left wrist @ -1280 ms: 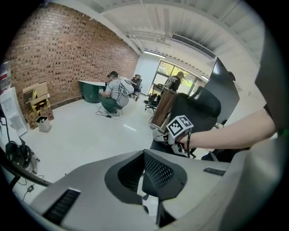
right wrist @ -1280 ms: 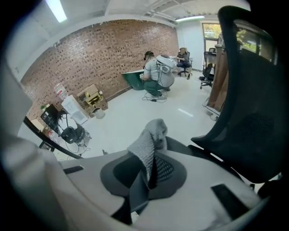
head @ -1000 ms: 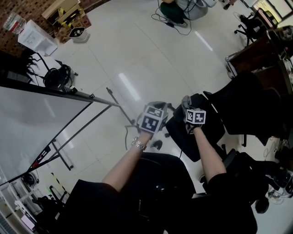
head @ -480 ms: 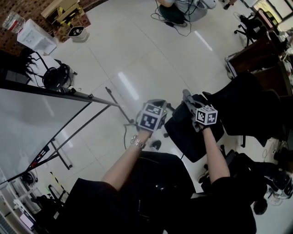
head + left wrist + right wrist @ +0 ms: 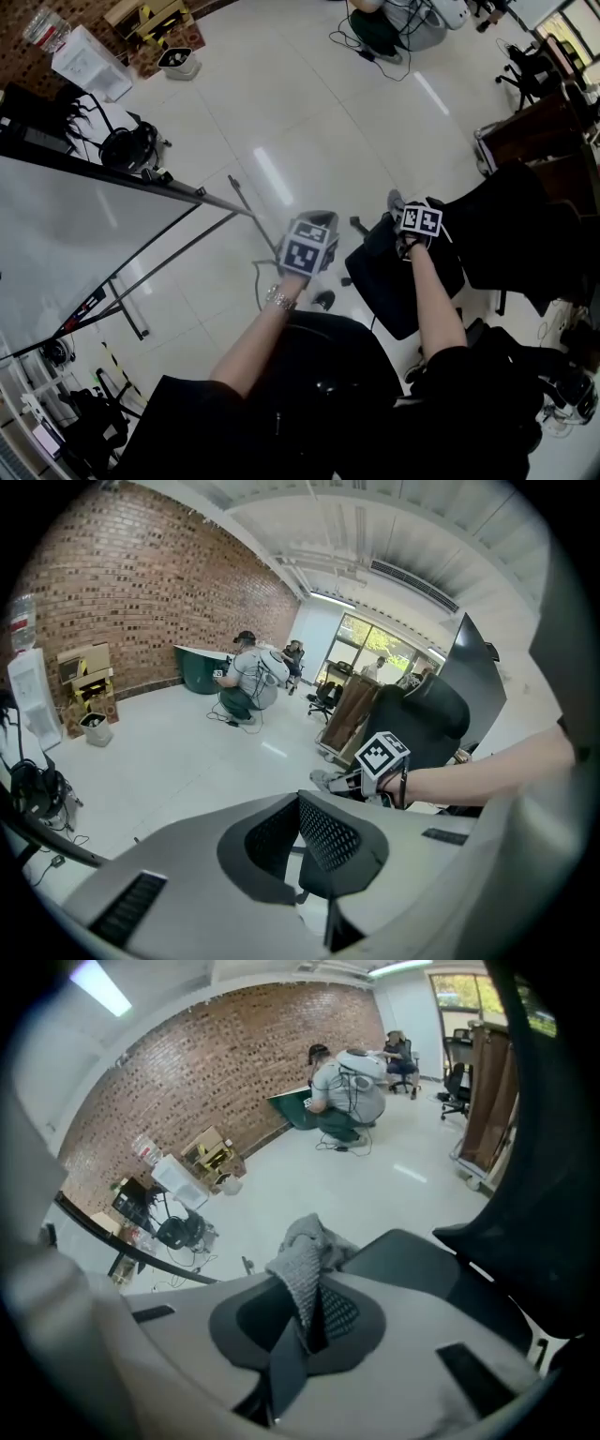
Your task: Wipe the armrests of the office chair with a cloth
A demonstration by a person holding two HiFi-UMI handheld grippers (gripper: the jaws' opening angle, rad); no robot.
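Left gripper [image 5: 317,225]: jaws lying together, gripping nothing, hovering over the pale floor [image 5: 281,112] just left of the chair.
Right gripper [image 5: 397,214]: jaws pinching a grey cloth [image 5: 302,1265], which is bunching up past the tips.
Cloth: hanging over the left edge of the black office chair [image 5: 403,277]; whether it is touching cannot be told.
Whiteboard [image 5: 75,234]: standing at far left.
Person [image 5: 347,1096]: crouching beyond, by the brick wall [image 5: 216,1063].
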